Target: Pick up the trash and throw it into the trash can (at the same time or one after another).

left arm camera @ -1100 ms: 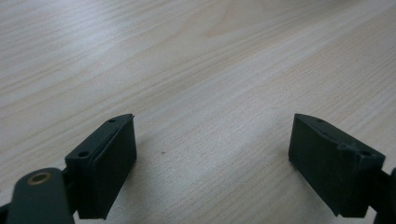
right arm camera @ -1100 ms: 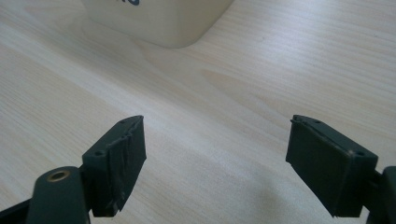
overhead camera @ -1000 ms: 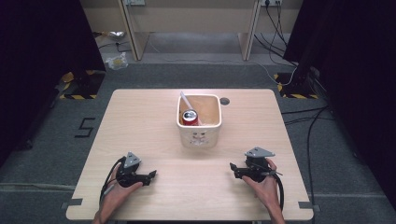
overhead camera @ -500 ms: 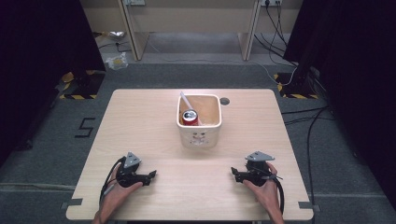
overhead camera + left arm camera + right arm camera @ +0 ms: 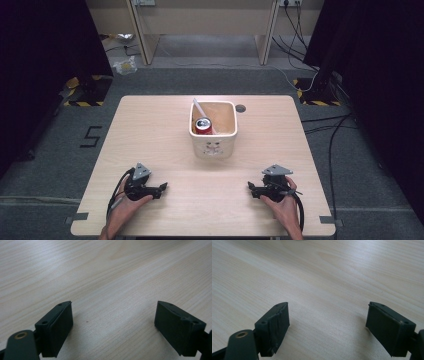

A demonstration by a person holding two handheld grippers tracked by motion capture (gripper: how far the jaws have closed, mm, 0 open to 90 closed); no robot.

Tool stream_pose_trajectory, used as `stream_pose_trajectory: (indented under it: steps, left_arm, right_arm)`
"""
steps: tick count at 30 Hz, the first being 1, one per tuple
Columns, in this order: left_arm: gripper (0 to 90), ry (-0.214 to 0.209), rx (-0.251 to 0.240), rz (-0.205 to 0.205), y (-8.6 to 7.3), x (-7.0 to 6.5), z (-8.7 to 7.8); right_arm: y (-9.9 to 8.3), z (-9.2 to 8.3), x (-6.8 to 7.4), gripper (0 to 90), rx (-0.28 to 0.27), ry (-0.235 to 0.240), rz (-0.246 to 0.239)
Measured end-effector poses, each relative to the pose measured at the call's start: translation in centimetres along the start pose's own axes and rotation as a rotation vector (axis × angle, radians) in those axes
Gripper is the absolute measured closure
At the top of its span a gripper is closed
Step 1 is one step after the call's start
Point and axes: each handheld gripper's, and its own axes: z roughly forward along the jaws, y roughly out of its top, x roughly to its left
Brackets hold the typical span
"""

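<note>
We count two grippers, left gripper (image 5: 161,188) and right gripper (image 5: 251,187), both spread wide over the table (image 5: 150,130); one bin (image 5: 214,147) holds one can (image 5: 203,125).

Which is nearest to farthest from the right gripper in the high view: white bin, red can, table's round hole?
From the right gripper, at the table's near right:
1. White bin, mid-table, up and left of it.
2. Red can, inside the bin at its left.
3. Round hole, just right of the bin's far corner; close to the can, I wouldn't rank them firmly.
</note>
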Motion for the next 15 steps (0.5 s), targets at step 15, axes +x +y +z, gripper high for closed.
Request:
stream_pose_trajectory:
  steps: [15]
  left_arm:
    - [14.5, 0.0, 0.002, 0.001, 0.0, 0.0, 0.0]
  right_arm:
    - [-1.0, -0.5, 0.4, 18.8, -0.006, 0.004, 0.003]
